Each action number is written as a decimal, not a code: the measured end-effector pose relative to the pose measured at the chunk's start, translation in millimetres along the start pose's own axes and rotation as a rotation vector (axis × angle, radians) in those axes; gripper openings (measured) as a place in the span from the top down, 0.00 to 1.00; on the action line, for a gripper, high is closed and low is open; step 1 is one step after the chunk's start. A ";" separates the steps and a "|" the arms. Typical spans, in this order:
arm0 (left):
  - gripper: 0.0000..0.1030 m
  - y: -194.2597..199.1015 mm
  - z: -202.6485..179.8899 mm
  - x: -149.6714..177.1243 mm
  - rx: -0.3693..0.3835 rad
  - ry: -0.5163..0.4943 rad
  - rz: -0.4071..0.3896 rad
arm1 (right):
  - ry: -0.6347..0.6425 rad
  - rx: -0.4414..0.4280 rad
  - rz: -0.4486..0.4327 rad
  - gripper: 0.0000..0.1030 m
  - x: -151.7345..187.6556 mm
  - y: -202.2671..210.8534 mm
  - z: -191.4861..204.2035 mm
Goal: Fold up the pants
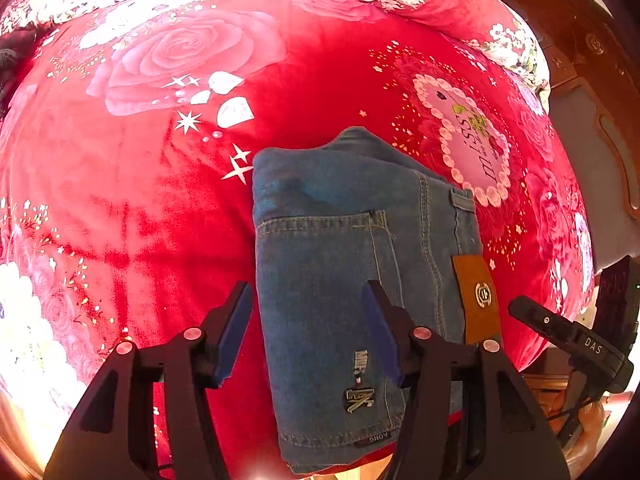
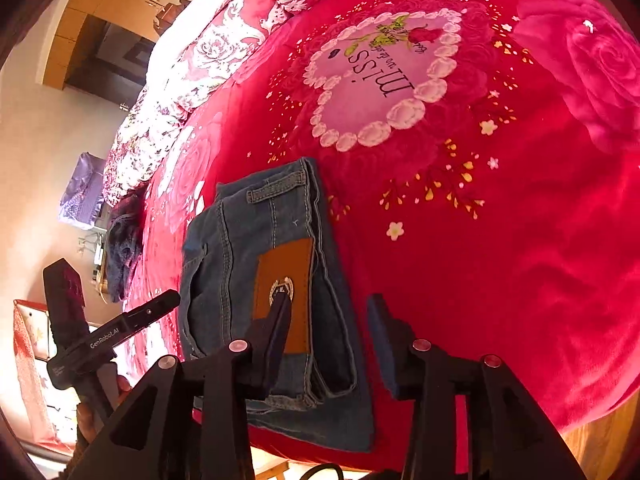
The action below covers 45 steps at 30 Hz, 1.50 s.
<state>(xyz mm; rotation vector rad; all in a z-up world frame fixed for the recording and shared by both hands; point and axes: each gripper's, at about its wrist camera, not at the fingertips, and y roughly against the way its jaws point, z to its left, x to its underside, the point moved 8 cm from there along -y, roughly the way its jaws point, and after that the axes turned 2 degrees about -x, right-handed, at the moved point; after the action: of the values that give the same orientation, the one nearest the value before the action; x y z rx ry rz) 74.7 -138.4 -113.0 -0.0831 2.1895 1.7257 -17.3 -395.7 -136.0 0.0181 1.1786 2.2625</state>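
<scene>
The jeans (image 1: 360, 264) lie folded into a compact block on the bed (image 1: 140, 200), in the lower centre of both views, close to the bed's near edge. The left tool (image 1: 308, 332) is released: its blue-padded fingers stand wide apart above the cloth, one out over the red blanket, the other over the back pocket, and nothing is between them. The right tool (image 2: 330, 340) is likewise spread and empty, with one finger over the brown leather patch (image 2: 286, 296) and the other over the blanket to the right of the stack.

Judging by how things lie, the folding looks finished or nearly so, and the step in hand is a last tidy or a clean withdrawal. To do it well, lift both tools straight up so no pad drags a layer. If the stack needs squaring, press lightly on top rather than pinching an edge, since the layers at the waistband side sit slightly stepped in the right wrist view.

The denim is mid-blue with pale stitching, a belt loop (image 2: 276, 192) near the top and a small metal emblem (image 1: 360, 400) low on the pocket.
</scene>
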 end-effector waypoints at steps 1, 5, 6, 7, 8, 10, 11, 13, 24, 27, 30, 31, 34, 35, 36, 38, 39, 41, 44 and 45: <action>0.46 0.9 -0.8 0.9 -0.002 -0.004 -0.001 | -0.007 -0.002 0.001 0.58 2.7 0.1 -0.1; 0.46 2.0 -3.1 5.3 -0.004 -0.007 0.005 | -0.020 -0.015 0.007 0.53 7.7 -5.8 5.5; 0.46 2.0 -2.8 6.6 -0.005 -0.008 0.010 | -0.024 -0.020 0.009 0.51 8.6 -8.3 7.1; 0.45 1.5 -2.5 8.2 -0.002 -0.008 0.019 | -0.030 -0.027 0.013 0.49 9.3 -12.6 9.7; 0.44 1.2 -1.5 10.6 0.006 -0.003 0.033 | -0.038 -0.031 0.017 0.48 10.3 -16.6 11.7; 0.37 -1.6 2.1 19.0 0.053 0.033 0.076 | -0.047 -0.046 0.027 0.48 11.4 -26.0 17.4; 0.35 -3.4 4.6 23.9 0.078 0.061 0.096 | -0.042 -0.051 0.033 0.48 12.6 -30.5 21.2; 0.35 -9.3 7.2 36.2 0.133 0.102 0.141 | 0.013 -0.047 0.031 0.59 14.8 -35.4 33.0; 0.35 -15.5 8.0 61.8 0.204 0.110 0.212 | 0.116 0.028 -0.006 0.75 21.2 -13.2 36.0; 0.35 -9.3 9.0 76.8 0.240 0.096 0.239 | 0.037 0.005 0.015 0.57 32.3 -1.4 20.6; 0.35 -21.7 5.6 90.5 0.281 0.124 0.290 | 0.034 0.041 0.041 0.55 46.7 -4.8 8.0; 0.35 -28.9 3.2 94.8 0.276 0.131 0.307 | 0.036 0.030 0.038 0.57 49.6 -7.9 6.8; 0.35 -27.1 -5.0 95.7 0.264 0.125 0.286 | 0.053 0.021 0.027 0.86 52.1 -13.8 7.8; 0.35 -22.9 -8.3 95.6 0.259 0.108 0.283 | 0.047 -0.008 0.020 0.86 51.7 -9.4 11.7; 0.35 -18.4 -11.3 94.9 0.262 0.095 0.279 | 0.065 -0.018 0.002 0.86 50.9 -1.7 17.5; 0.35 -9.8 -15.6 94.2 0.273 0.084 0.262 | 0.100 -0.039 -0.022 0.87 52.0 12.6 30.5; 0.35 -7.4 -16.3 95.1 0.275 0.080 0.259 | 0.113 -0.047 -0.032 0.87 53.2 18.4 36.1; 0.35 -10.5 -15.1 98.2 0.266 0.082 0.254 | 0.124 -0.047 -0.038 0.87 59.4 24.2 39.7; 0.35 -29.9 -7.5 110.9 0.255 0.104 0.316 | 0.086 0.027 0.017 0.87 70.5 1.6 13.4; 0.35 -34.1 -8.0 114.5 0.268 0.115 0.334 | 0.070 0.055 0.042 0.87 74.5 -8.7 2.7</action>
<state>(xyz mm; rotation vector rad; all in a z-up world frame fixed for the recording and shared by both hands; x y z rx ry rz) -25.7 -135.4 -178.3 0.2708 2.6200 1.5993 -74.2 -352.6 -159.3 -0.0147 1.2877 2.2833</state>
